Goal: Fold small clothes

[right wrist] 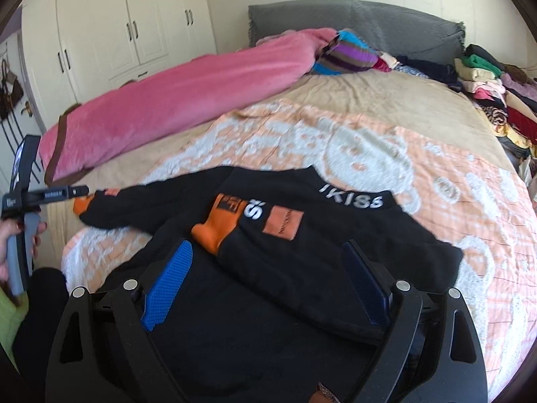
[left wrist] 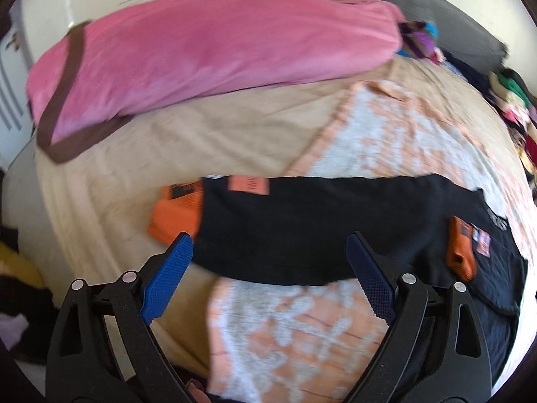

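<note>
Home bedroom, bed w/ grey headboard, pink blanket, cream wardrobe, clothes pile

The black sweater is seen as matt, soft knit cloth with orange cuffs. The pink blanket looks plush and fleecy. The bedspread appears woven and quilted. Textured blue plastic pads are shown on matt black frames.

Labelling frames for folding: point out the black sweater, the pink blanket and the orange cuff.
black sweater (right wrist: 302, 262), right wrist view, on its body.
pink blanket (right wrist: 174, 100), right wrist view, on its middle.
orange cuff (left wrist: 174, 218), left wrist view, on the sleeve end.
</note>
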Available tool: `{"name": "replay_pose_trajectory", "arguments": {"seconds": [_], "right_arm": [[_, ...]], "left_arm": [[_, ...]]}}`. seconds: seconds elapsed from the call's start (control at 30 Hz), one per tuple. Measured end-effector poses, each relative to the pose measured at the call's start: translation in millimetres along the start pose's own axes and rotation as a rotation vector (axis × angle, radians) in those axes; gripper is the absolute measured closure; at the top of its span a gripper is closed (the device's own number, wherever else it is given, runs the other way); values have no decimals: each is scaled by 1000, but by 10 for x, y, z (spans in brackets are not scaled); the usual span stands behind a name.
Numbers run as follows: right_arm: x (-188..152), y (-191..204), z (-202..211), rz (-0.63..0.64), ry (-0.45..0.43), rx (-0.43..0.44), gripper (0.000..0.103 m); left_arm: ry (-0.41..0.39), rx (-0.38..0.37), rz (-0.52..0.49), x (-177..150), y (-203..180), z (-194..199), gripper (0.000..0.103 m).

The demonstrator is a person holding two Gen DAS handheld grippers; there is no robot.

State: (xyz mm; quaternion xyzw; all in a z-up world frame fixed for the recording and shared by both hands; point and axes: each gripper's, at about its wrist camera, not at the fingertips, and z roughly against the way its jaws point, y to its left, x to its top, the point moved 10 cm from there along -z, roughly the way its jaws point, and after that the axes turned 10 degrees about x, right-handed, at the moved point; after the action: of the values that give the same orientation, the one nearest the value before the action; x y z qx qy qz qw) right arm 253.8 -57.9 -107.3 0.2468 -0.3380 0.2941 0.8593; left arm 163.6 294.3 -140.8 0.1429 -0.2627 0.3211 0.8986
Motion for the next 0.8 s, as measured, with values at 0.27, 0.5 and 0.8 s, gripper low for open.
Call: {"name": "replay_pose_trajectory", "arguments": {"seconds": [0.27, 0.5, 0.8], "right_arm": [[-251, 329, -346, 64, 85, 54, 13], [-430, 347, -433, 31, 127, 68, 13], [-576, 176, -416, -44, 144, 64, 13]], "left_arm": [[93, 28, 167, -82, 529, -369, 17], [162, 20, 375, -160, 853, -745, 17], [115, -37, 386, -95, 773, -849, 81]]}}
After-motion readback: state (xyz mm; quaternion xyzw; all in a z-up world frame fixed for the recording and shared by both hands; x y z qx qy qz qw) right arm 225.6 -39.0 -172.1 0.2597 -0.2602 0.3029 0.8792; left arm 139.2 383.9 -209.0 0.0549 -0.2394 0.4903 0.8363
